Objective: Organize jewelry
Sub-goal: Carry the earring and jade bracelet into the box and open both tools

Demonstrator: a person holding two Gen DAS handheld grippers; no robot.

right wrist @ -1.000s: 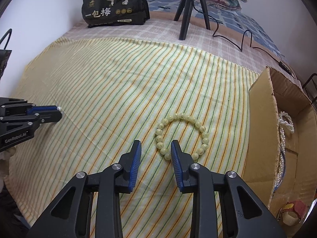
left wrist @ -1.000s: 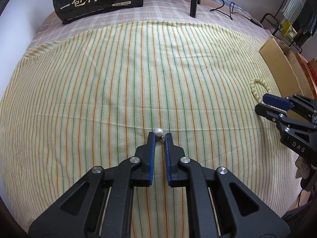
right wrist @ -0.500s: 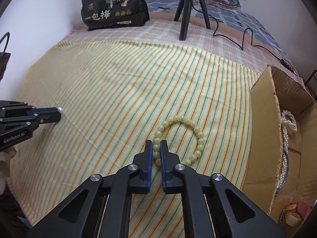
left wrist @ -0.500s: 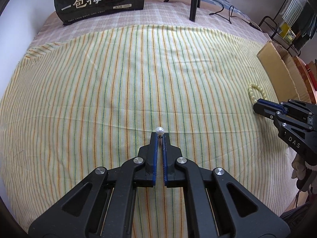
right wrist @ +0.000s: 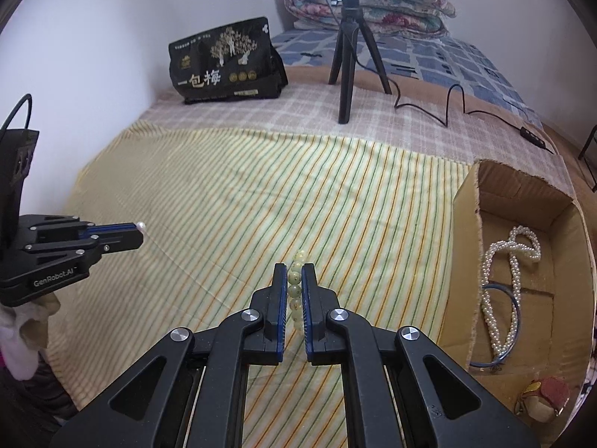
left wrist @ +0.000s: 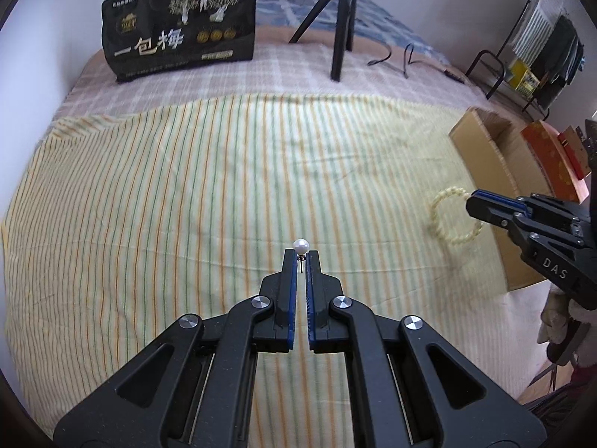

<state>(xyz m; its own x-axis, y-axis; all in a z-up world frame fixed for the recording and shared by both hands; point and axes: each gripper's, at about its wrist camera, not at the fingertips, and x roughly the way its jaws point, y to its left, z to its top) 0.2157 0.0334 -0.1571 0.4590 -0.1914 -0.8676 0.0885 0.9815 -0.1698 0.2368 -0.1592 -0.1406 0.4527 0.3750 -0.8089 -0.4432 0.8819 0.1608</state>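
From my left wrist camera, my left gripper (left wrist: pixel 301 257) had its fingers drawn narrow around the thin post of one pearl earring (left wrist: pixel 300 247), the pearl standing just past the fingertips, above the striped cloth (left wrist: pixel 186 194). The cloth lay wide and bare ahead and to the left, its far edge meeting a checked blanket (left wrist: pixel 283 74). Beyond that stood one black snack bag (left wrist: pixel 183 37) and one tripod (left wrist: pixel 339 30), both well apart from me. To the right, my right gripper (left wrist: pixel 471 201) held one pale green bead bracelet (left wrist: pixel 447 220) hanging clear of the cloth, near the wall of one cardboard box (left wrist: pixel 485 156) at the cloth's right edge.

From my right wrist camera, my right gripper (right wrist: pixel 294 272) was clamped on the bead bracelet (right wrist: pixel 295 287), about five beads showing in a row between the pads. The cardboard box (right wrist: pixel 462 246) stood open to the right, its near wall edging the striped cloth (right wrist: pixel 280 194); inside lay one pearl necklace (right wrist: pixel 511 272), one blue cord (right wrist: pixel 515 306) and one small red and cream piece (right wrist: pixel 541 403). On the left, my left gripper (right wrist: pixel 141 228) hung over the cloth's left edge with the pearl earring (right wrist: pixel 141 226) at its tip. The cloth between the two grippers lay open. The snack bag (right wrist: pixel 224 63) and the tripod (right wrist: pixel 350 59) stood far back, before one folded quilt (right wrist: pixel 369 3).
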